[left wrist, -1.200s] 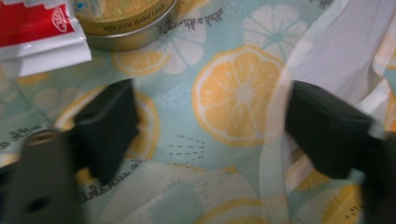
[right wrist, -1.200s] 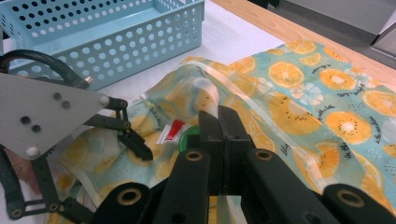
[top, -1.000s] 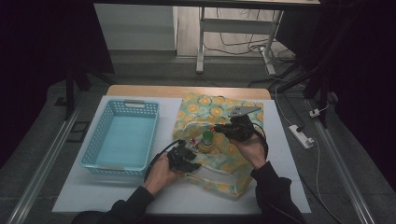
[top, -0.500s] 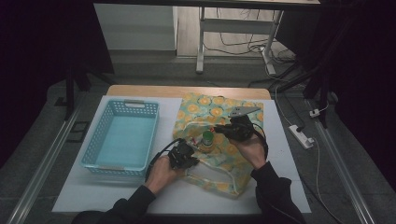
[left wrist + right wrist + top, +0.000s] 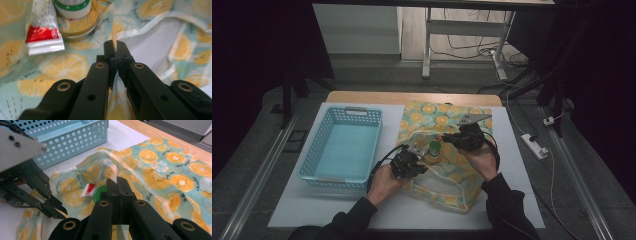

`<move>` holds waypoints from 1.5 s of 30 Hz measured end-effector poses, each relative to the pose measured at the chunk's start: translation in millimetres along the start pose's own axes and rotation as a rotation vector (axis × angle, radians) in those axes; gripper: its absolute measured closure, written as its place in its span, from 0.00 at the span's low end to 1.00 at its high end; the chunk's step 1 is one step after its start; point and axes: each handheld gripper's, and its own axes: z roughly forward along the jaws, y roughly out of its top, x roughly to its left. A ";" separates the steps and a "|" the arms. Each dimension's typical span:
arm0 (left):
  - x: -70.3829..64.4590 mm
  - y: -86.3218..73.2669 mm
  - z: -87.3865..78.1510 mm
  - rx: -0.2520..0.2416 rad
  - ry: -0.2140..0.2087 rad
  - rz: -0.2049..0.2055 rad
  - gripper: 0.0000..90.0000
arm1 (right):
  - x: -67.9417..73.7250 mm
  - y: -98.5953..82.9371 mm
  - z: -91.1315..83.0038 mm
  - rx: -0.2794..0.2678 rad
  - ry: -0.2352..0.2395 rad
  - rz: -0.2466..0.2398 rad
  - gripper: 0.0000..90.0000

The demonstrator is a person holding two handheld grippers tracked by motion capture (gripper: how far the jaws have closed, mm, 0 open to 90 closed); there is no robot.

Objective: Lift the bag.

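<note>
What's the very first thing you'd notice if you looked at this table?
The bright orange-slice bag lies mid-table, with both grippers pinching its cloth: the left gripper at its near-left edge, the right gripper farther back. Between them sit a green-capped bottle and a red-and-white tube. A blue basket stands left of the bag.

Lab-type recording space: white table standing on grey floor, dark surround, cables trailing behind, power strip lying off right edge.
</note>
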 end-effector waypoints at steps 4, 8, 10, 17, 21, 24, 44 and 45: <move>-0.1 3.7 -3.5 -0.009 -0.012 -0.007 0.99 | -0.1 0.5 -0.7 0.000 -0.001 -0.001 1.00; -1.4 8.5 -8.4 -0.012 -0.016 -0.003 0.99 | -0.3 1.0 -2.2 -0.003 0.000 0.002 1.00; -1.7 10.3 -11.8 -0.017 -0.017 -0.008 0.99 | -0.2 1.4 -3.4 -0.008 0.005 0.005 1.00; 0.9 15.5 -24.5 -0.048 -0.046 -0.033 0.99 | 1.9 4.7 -5.9 -0.017 0.011 0.004 1.00; 2.7 20.4 -30.4 -0.064 -0.062 -0.046 0.99 | 4.8 8.9 -6.0 -0.021 0.016 -0.006 1.00; 3.4 24.7 -35.6 -0.064 -0.067 -0.049 0.99 | 7.1 12.1 -6.7 -0.025 0.021 -0.013 1.00; 24.2 55.8 -77.3 -0.106 -0.143 -0.096 0.99 | 10.5 31.9 -14.7 -0.028 0.076 -0.014 1.00; 26.1 57.6 -80.1 -0.108 -0.145 -0.093 0.99 | 11.0 33.3 -15.8 -0.031 0.086 -0.011 1.00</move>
